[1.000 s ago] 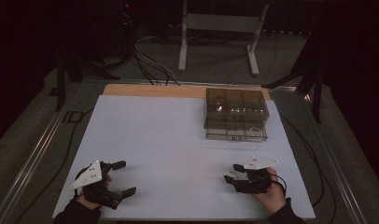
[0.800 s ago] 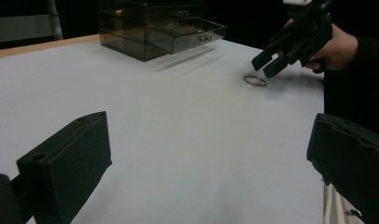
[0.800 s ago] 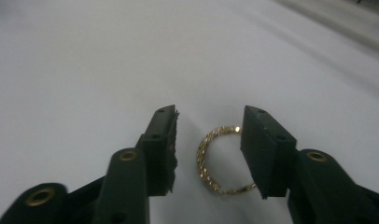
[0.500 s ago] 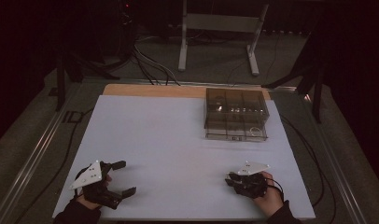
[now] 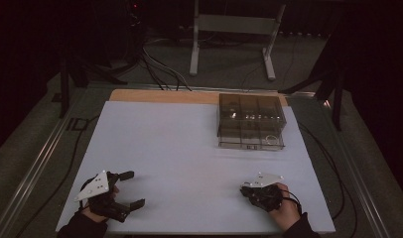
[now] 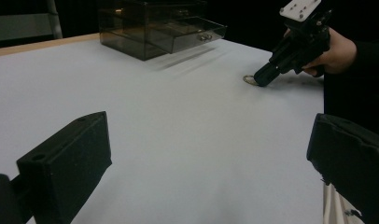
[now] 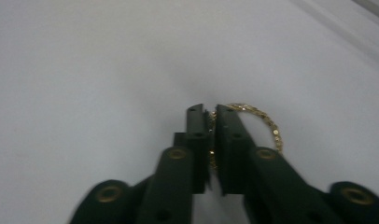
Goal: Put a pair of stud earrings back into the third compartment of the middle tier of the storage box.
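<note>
One gold chain bracelet in hand; stowing not yet done.

High view: my right gripper [image 5: 246, 188], lower right of frame, jaws brought together, tips down on the white table [image 5: 189, 148]. My left gripper [image 5: 132, 188], lower left, jaws wide apart, nothing between them. Smoky drawer box [image 5: 250, 121], upper right, well apart from both.

Left gripper view: my own jaws spread at the bottom corners, empty; right gripper [image 6: 262, 80] at upper right, nose on the bracelet [image 6: 248, 79].

Right gripper view: jaws have just been closing and now pinch the bracelet [image 7: 267, 123], its loop lying flat at frame centre. Lift and carry to the box remain, I judge.
</note>
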A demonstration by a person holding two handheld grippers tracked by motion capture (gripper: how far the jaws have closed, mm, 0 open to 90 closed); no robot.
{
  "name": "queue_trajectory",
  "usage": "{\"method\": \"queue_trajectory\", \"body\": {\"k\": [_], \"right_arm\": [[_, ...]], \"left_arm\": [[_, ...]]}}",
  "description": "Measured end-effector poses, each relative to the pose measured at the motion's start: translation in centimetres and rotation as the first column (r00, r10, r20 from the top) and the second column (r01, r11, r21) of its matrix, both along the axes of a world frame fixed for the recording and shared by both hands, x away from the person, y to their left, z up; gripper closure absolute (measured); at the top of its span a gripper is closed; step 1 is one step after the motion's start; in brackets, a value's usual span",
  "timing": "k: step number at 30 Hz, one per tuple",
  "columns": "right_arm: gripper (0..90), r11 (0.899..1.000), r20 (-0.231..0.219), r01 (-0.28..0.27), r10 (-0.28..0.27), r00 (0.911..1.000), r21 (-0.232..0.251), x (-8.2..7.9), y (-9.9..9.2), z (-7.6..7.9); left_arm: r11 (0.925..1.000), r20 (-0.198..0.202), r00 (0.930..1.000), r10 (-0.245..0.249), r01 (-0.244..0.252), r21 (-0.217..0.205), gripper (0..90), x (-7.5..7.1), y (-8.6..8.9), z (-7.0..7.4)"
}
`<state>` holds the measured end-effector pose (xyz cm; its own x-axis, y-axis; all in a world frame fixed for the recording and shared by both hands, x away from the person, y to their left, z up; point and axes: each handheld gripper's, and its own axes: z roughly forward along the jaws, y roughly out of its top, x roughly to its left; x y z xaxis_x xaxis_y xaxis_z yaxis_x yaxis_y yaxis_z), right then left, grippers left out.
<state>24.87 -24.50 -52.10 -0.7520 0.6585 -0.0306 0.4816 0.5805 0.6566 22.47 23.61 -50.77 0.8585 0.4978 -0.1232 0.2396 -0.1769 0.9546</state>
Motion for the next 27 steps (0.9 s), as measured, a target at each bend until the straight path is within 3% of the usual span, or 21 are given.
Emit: {"method": "queue_trajectory", "body": {"k": [12,27], "right_arm": [[87.1,1.0,-0.024,0.007,-0.007,0.9997,0.019,0.1,-0.1,0.2],[87.1,0.999,-0.003,-0.007,0.007,1.0,0.044,0.0,0.0,1.8]], "left_arm": [[1.0,0.0,1.0,0.0,0.0,0.0,0.7,0.0,0.1,0.0],[1.0,0.002,1.0,0.002,-0.002,0.003,0.8,0.0,0.1,0.1]]}}
